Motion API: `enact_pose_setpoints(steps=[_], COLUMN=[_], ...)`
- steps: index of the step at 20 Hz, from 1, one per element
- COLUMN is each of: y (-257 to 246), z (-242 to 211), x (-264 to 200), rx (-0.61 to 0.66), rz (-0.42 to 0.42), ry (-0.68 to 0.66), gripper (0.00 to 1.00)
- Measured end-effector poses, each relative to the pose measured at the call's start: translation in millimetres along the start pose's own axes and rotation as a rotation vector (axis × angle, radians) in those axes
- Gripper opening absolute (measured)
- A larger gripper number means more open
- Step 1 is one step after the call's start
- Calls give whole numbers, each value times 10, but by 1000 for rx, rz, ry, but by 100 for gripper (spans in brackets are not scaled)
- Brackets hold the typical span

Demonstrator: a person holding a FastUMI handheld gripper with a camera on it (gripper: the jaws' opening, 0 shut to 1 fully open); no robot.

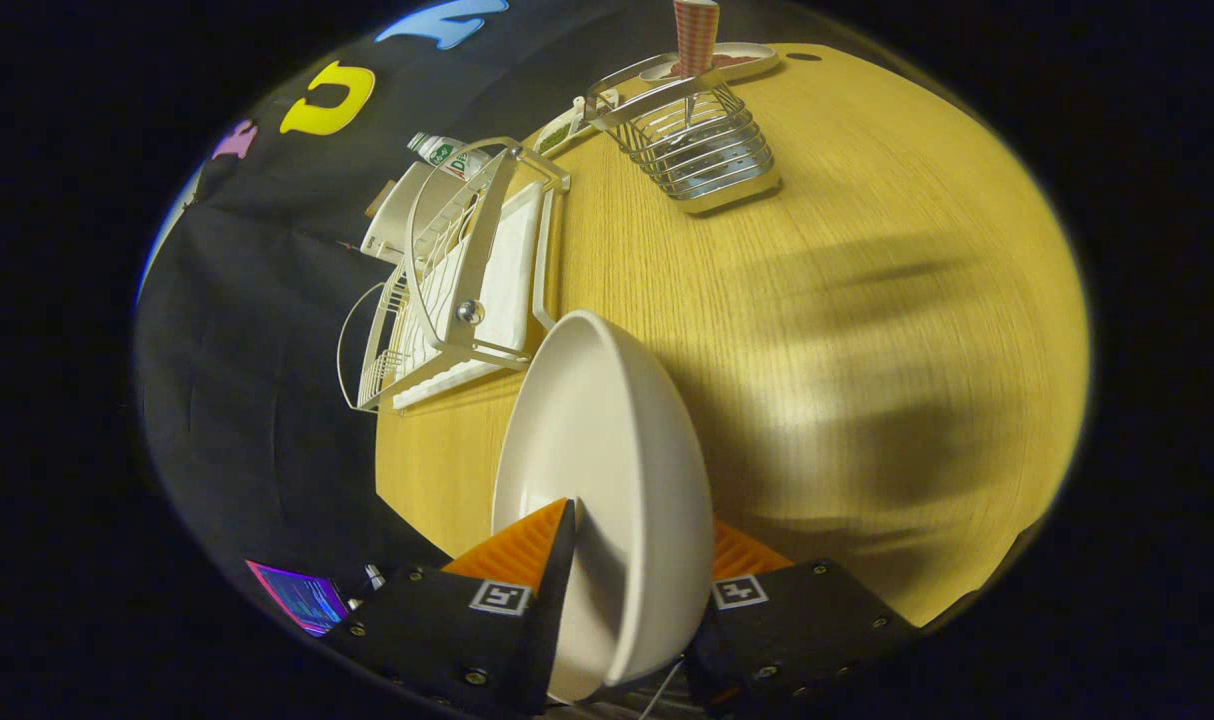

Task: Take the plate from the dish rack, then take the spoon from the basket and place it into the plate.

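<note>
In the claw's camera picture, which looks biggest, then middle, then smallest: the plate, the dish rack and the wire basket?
1. Plate, but the claw grips it right at the camera, so nearness inflates it.
2. Dish rack, beyond the plate.
3. Wire basket, farthest away, so its true size is unsure.

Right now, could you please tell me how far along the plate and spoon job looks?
Done: the plate is out of the dish rack, which stands beyond it on the table. In hand: the claw is shut on the plate's rim, holding it on edge above the table. Left: set the plate down, then fetch the spoon standing in the wire basket further ahead and lay it in the plate.
</note>
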State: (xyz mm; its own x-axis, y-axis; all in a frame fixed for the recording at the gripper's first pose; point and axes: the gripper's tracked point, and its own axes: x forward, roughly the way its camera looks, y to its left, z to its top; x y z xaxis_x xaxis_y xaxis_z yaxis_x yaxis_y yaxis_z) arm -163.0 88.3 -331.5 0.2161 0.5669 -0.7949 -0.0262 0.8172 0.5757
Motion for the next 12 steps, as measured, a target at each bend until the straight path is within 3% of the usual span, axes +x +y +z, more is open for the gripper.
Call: enact_pose_setpoints(steps=[3,5,8,12], y=[-132,-321,-486,-439], z=[45,160,439,828], x=[-111,-244,-566,-1117], rx=[-35,-132,-223,-299], rz=[-44,-138,-240,-272], ry=[-26,-74,-204,-415], gripper=[56,72,75,75])
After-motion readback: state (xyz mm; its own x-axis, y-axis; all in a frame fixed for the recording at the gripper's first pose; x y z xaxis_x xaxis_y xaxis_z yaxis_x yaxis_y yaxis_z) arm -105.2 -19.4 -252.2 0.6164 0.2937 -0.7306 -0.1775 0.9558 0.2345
